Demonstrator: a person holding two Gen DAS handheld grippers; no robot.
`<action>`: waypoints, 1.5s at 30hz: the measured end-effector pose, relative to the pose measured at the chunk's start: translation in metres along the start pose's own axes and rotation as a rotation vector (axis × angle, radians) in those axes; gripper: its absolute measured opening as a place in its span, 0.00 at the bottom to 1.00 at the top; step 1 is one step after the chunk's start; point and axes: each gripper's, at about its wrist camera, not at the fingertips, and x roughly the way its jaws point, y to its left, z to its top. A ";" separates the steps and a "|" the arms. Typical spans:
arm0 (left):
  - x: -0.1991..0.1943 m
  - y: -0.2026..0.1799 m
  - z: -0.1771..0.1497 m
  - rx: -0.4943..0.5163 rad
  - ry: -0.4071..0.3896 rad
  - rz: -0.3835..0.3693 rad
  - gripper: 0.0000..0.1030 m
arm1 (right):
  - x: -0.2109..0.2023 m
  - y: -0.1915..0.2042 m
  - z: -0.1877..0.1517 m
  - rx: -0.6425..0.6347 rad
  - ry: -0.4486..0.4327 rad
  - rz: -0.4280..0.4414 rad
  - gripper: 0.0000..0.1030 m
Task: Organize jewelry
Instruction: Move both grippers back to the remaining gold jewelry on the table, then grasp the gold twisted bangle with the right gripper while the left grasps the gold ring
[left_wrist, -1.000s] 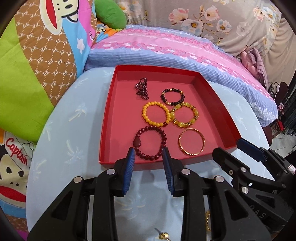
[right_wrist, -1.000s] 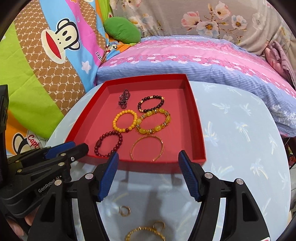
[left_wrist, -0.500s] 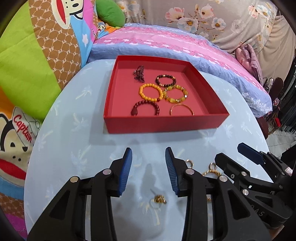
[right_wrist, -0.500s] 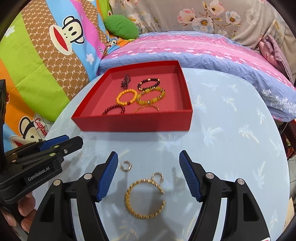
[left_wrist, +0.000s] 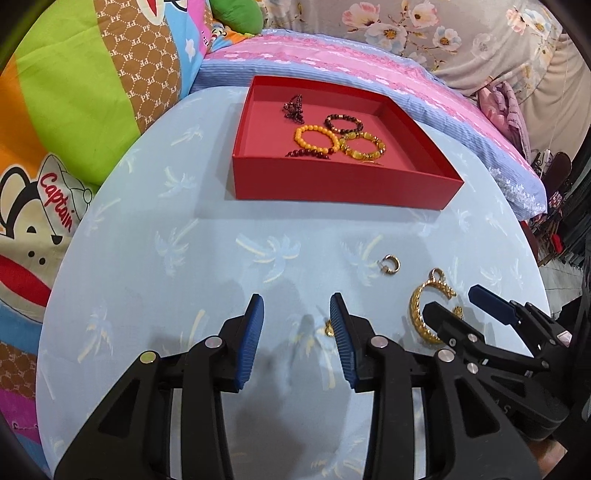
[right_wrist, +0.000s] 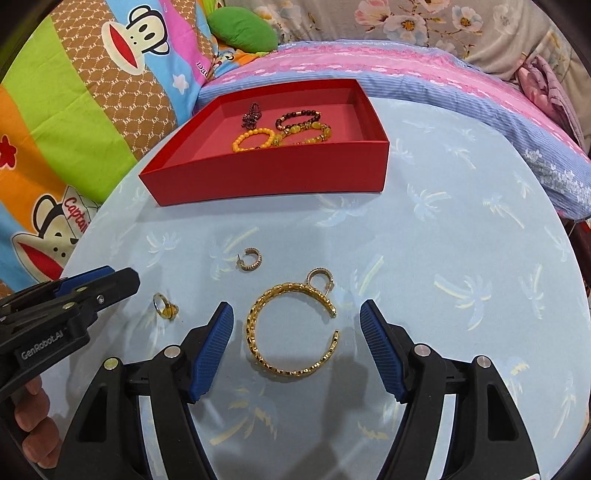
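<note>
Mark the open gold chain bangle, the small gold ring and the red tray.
Open gold chain bangle (right_wrist: 258, 334), right wrist view, left arc.
Small gold ring (right_wrist: 165, 307), right wrist view, band.
Red cardboard tray (right_wrist: 266, 181), right wrist view, front wall.

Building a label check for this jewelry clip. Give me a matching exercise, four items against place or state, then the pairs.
Things:
1. gold cuff bangle
2. gold ring
3. yellow bead bracelet
4. left gripper

Place or state:
A. in the red tray
B. between the right gripper's open jaws, untouched
C. on the cloth near the left gripper's tips
D. open, holding nothing

Pairs: 1-B, 2-C, 3-A, 4-D
</note>
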 end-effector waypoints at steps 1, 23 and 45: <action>0.000 0.000 -0.002 -0.001 0.003 0.000 0.35 | 0.001 0.000 0.000 -0.001 0.001 -0.001 0.66; 0.004 -0.004 -0.019 0.019 0.039 -0.007 0.42 | 0.012 0.015 -0.008 -0.107 -0.014 -0.060 0.51; 0.019 -0.009 -0.015 0.002 0.075 -0.032 0.40 | -0.006 0.006 -0.017 -0.043 0.000 -0.014 0.52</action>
